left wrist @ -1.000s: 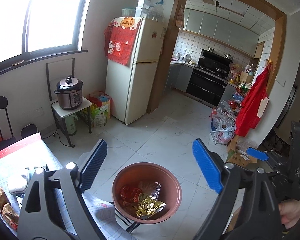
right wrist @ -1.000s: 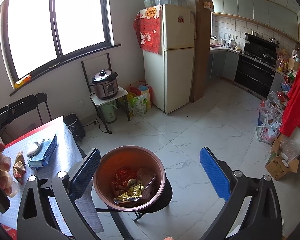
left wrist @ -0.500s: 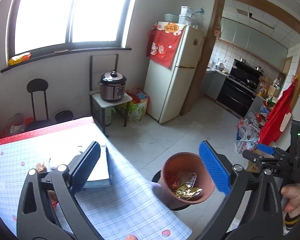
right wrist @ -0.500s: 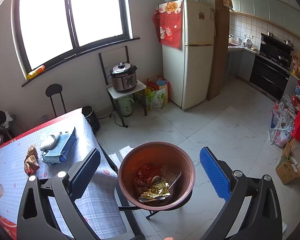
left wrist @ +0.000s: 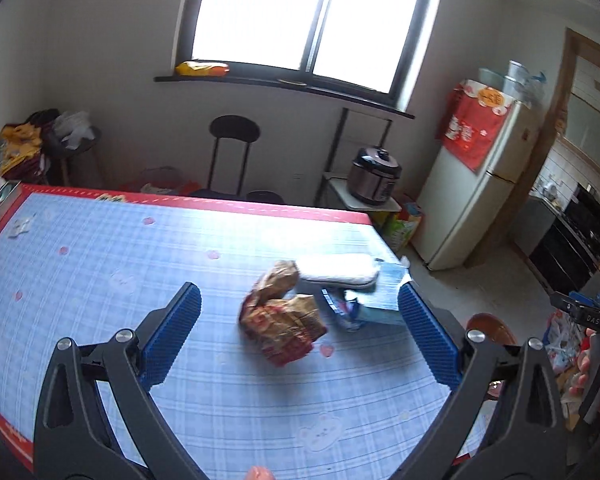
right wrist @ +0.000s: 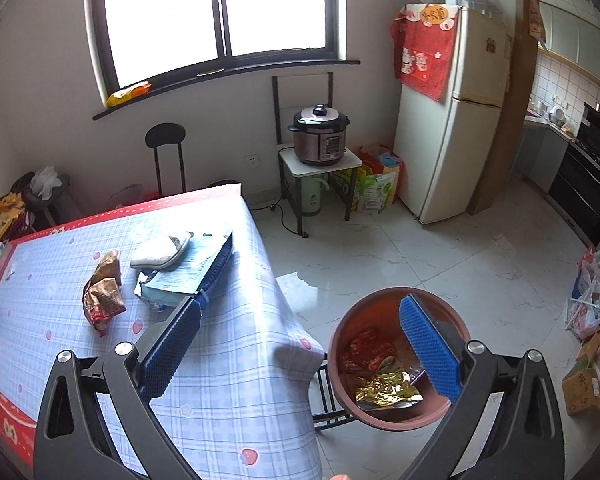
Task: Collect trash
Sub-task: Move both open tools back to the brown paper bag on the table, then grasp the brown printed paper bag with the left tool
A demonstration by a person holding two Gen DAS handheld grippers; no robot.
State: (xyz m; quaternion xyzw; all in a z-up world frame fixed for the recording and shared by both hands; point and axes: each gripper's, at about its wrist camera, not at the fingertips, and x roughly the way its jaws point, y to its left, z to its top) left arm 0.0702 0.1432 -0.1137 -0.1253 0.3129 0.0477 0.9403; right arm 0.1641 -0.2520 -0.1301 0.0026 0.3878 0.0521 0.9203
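A crumpled red-and-brown snack wrapper point(left wrist: 284, 318) lies on the blue checked tablecloth point(left wrist: 140, 264). My left gripper point(left wrist: 300, 336) hangs open over the cloth, with the wrapper just beyond the gap between its blue pads. The same wrapper point(right wrist: 102, 296) shows at the left in the right wrist view. My right gripper point(right wrist: 300, 344) is open over the table's corner, nothing between its pads. A brown round bin point(right wrist: 396, 360) stands on a stool off the table's corner, with red and gold wrappers inside. The bin's rim point(left wrist: 490, 326) peeks past my left gripper's right finger.
A white pouch point(left wrist: 340, 270) rests on a blue tissue pack point(left wrist: 380, 300) right of the wrapper. Beyond the table are a black chair point(left wrist: 232, 152), a pressure cooker point(right wrist: 320, 136) on a small stand, a fridge point(right wrist: 452, 120) and a cluttered stool point(left wrist: 56, 140). White tiled floor point(right wrist: 440, 256) stretches toward the kitchen.
The left gripper has swung from over the bin to over the table, facing the wrapper. The right gripper has drifted left, so the bin now sits behind its right finger.
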